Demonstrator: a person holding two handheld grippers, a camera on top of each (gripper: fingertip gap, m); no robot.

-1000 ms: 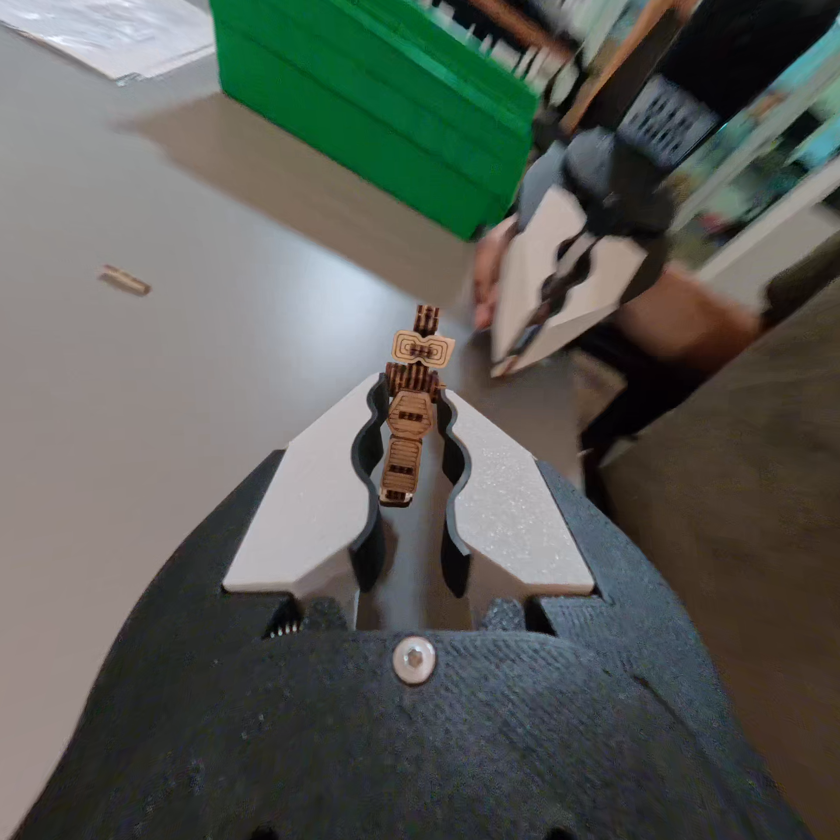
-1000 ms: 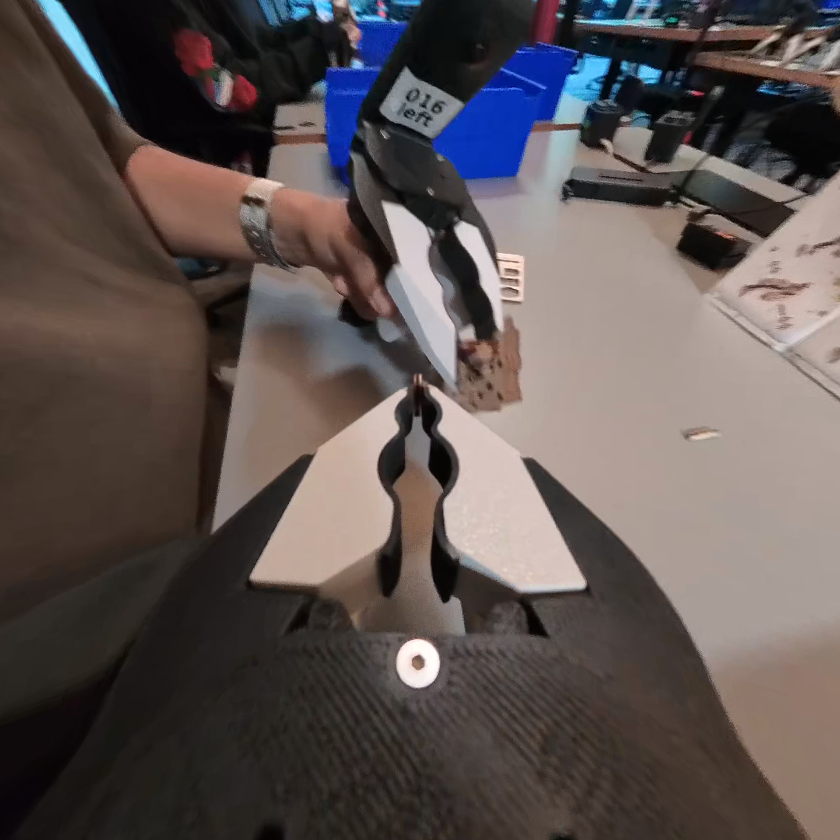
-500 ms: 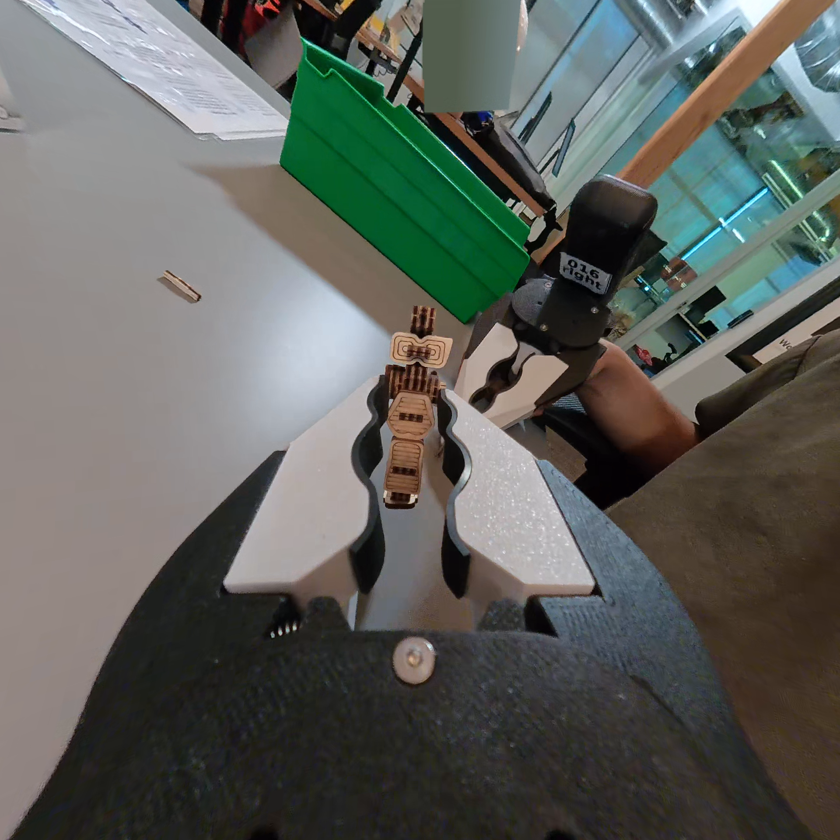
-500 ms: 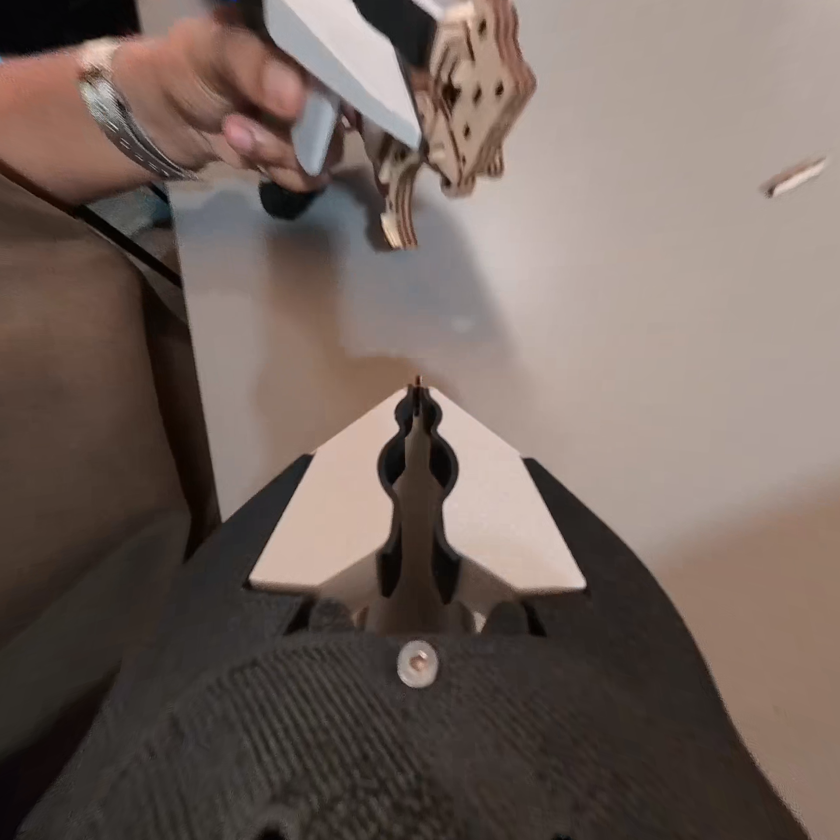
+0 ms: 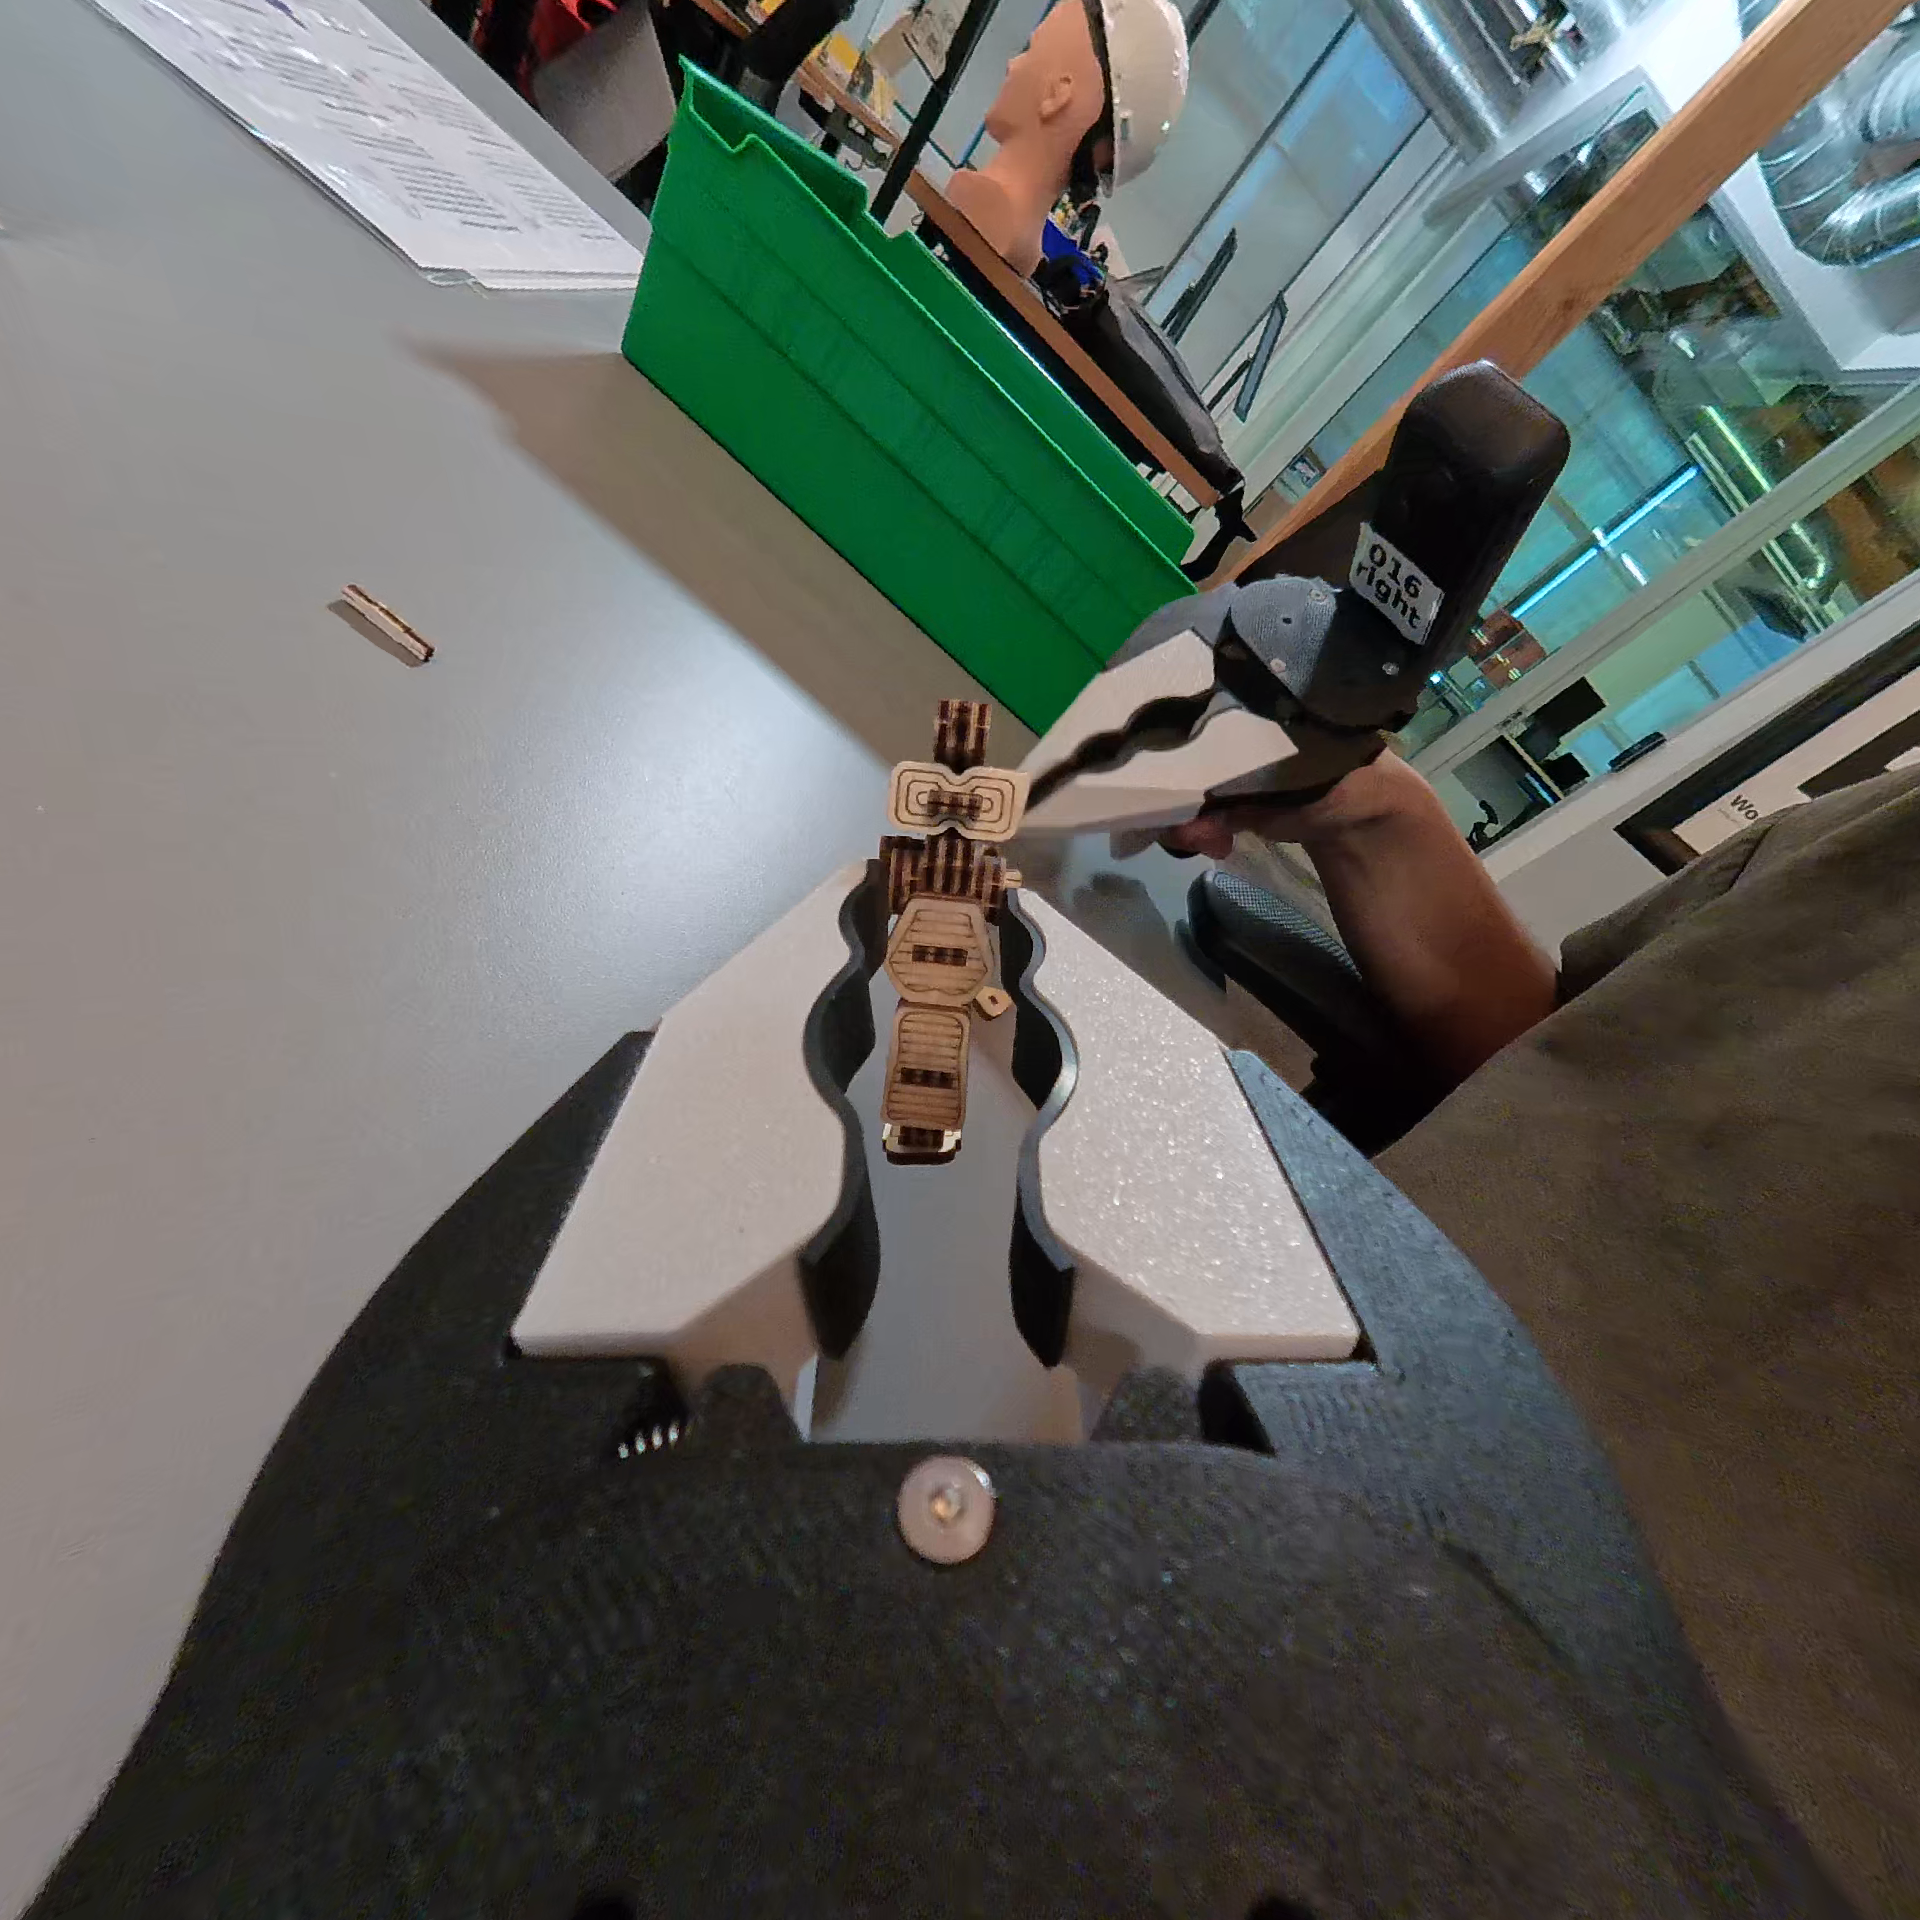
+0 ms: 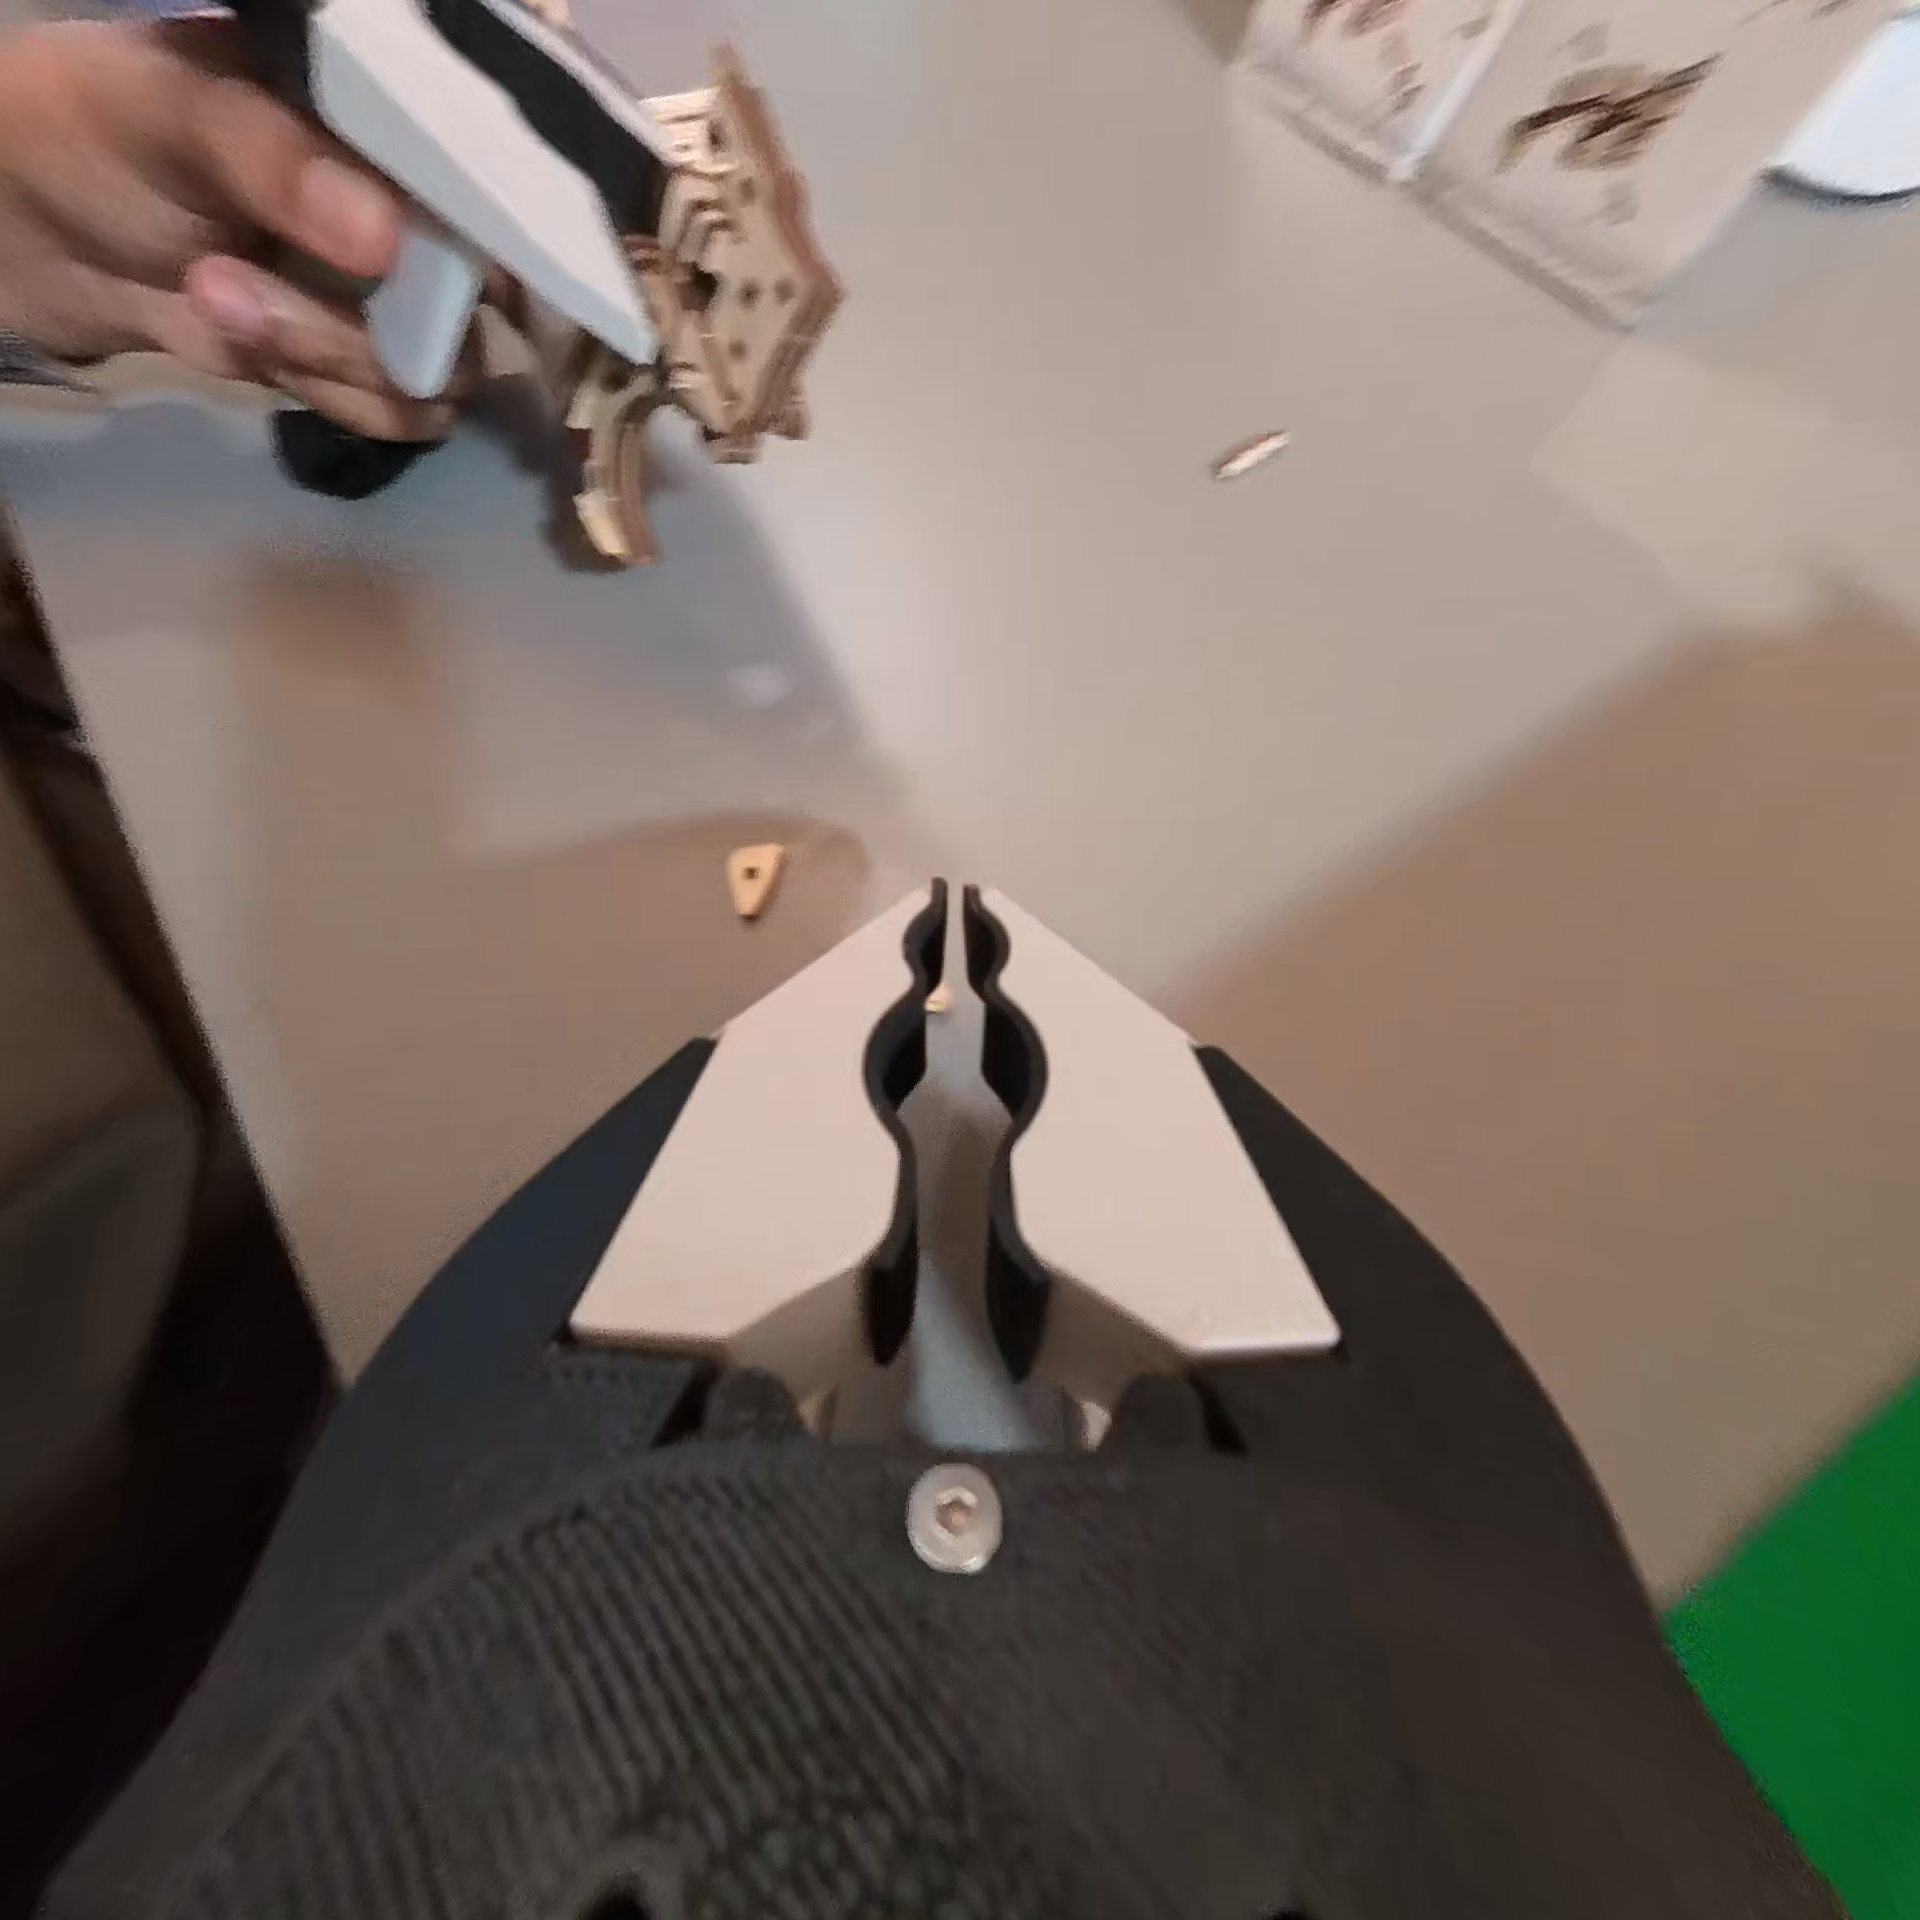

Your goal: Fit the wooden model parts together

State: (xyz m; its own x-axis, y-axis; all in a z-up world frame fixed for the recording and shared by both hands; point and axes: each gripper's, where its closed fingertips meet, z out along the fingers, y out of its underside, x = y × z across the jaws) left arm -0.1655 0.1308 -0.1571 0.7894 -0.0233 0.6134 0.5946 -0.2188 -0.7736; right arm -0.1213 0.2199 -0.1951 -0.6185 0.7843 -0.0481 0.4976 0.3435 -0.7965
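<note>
My left gripper is shut on the wooden model, a layered laser-cut animal that sticks out past the fingertips. In the right wrist view the model hangs from the left gripper at the upper left, above the table. My right gripper is almost closed, with a narrow slit at the tips. A tiny tan wooden piece shows in the slit. In the left wrist view the right gripper has its tips beside the model's top plate.
A small triangular wooden piece lies on the grey table just left of my right fingertips. A thin wooden sliver lies farther out, also seen in the right wrist view. A green bin stands behind. Printed sheets lie at the far left. There is about 12 cm between the tips of the two grippers. It is some 6 cm from my right tips to the small triangular wooden piece.
My right gripper has swung in towards the model, and its tips are now next to the top plate. The left gripper holds the model still. The triangular piece has come into view.
</note>
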